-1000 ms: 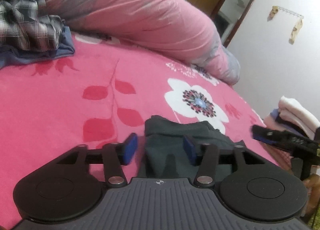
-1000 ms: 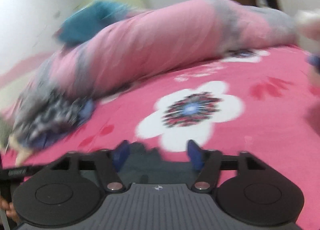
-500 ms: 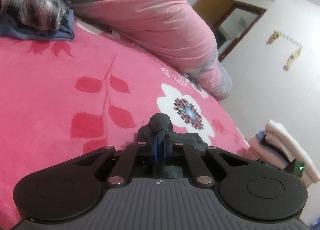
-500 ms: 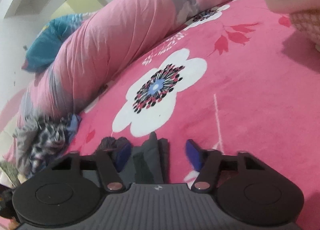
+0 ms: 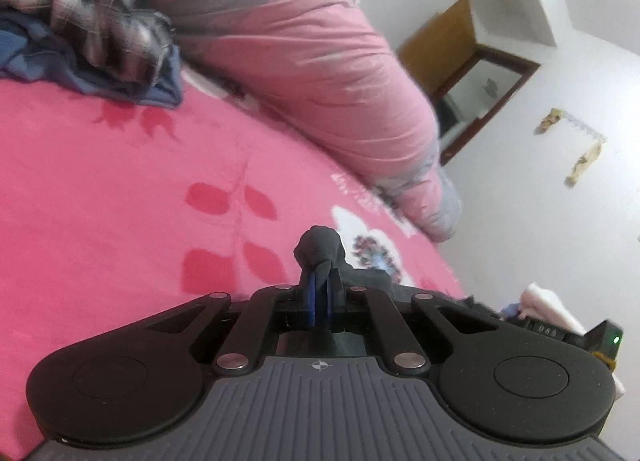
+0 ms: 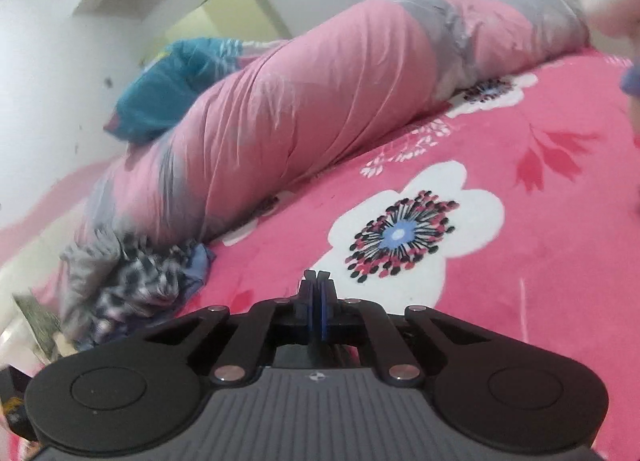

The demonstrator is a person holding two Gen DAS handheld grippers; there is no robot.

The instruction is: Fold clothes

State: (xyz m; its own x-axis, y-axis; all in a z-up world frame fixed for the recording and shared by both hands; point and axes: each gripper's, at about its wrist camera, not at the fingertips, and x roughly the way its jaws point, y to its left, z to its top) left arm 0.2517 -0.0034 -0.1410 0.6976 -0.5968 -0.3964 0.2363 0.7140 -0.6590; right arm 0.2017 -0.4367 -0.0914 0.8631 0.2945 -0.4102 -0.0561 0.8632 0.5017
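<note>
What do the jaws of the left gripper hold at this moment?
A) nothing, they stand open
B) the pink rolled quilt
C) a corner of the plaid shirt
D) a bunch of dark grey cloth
D: in the left wrist view the jaws of the left gripper are closed on the dark grey cloth, which bulges out just past them above the pink bedsheet.

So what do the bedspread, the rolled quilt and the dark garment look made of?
Bedspread: soft fleece or plush, matte, fuzzy printed surface. Quilt: smooth woven cover, probably cotton or polyester, slight sheen, fine creases over padding. Dark garment: matte knit, likely cotton jersey, bunching softly where the left gripper pinches it.
</note>
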